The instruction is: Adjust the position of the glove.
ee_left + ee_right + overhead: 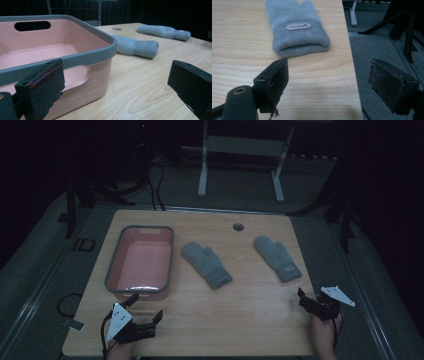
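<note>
Two fuzzy grey mittens [206,265] [277,258] lie mid-frame beside a smooth pink plastic tub [140,261] — both the left gripper [146,309] and the right gripper [303,298] gape wide, holding nothing.

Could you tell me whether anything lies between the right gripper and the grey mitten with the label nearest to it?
Nothing does. In the right gripper view, bare wooden table runs from the open right gripper to the labelled mitten; the high view shows the same bare stretch.

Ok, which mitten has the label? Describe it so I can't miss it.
Start at the pink bin on the table's left and go right, past the first grey mitten. The labelled mitten lies nearest the right edge, a small oval tag on its cuff.
</note>
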